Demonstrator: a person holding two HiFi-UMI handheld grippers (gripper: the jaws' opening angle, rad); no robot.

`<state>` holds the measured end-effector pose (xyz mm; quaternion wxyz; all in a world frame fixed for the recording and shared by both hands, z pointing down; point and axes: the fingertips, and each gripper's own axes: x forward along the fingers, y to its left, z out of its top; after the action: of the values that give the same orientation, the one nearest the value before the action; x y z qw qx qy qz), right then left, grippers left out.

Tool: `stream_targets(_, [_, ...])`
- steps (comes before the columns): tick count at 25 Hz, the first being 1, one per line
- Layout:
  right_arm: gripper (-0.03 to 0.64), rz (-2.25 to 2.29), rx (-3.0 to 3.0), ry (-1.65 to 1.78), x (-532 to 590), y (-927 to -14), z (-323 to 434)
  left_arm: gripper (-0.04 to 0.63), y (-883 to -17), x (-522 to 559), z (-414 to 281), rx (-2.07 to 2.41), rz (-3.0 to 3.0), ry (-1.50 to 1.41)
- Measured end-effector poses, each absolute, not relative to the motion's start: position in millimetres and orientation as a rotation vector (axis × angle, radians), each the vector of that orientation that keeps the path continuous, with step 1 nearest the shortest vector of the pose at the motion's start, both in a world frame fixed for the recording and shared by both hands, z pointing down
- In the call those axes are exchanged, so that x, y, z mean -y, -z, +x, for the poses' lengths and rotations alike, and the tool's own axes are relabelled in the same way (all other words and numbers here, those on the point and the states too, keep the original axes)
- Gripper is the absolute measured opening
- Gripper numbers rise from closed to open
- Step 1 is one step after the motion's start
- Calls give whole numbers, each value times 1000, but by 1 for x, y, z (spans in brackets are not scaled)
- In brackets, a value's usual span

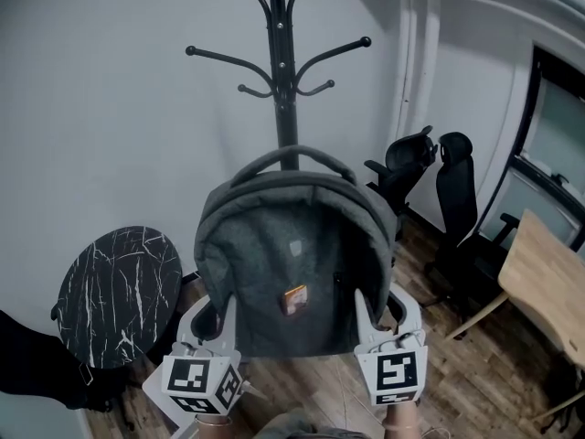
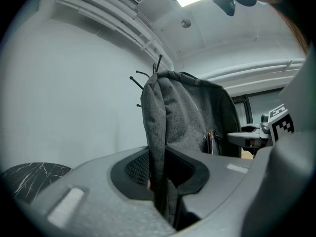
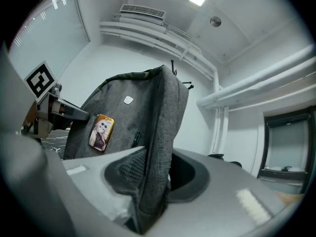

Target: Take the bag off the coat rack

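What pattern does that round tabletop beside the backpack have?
The round tabletop is black with white marble-like veins; the head view shows it best.

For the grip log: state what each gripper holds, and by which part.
Both hold the bag. The left gripper has its jaws shut on the bag's left side edge, the right gripper on its right side edge, both low down.

Left gripper (image 1: 212, 323) and right gripper (image 1: 388, 314) level, jaws clamped on the bag (image 1: 292, 245)

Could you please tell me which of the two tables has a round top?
The black white-veined marble table at the left; the light wooden table at the right has straight edges.
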<state>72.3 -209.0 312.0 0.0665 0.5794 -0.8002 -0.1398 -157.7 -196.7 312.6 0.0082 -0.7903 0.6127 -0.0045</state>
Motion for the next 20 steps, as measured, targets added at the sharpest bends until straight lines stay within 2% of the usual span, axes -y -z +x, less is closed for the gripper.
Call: stream_targets(20, [110, 1703, 2453, 420, 150, -321, 97, 67, -319, 131, -132, -1958, -2435, 36])
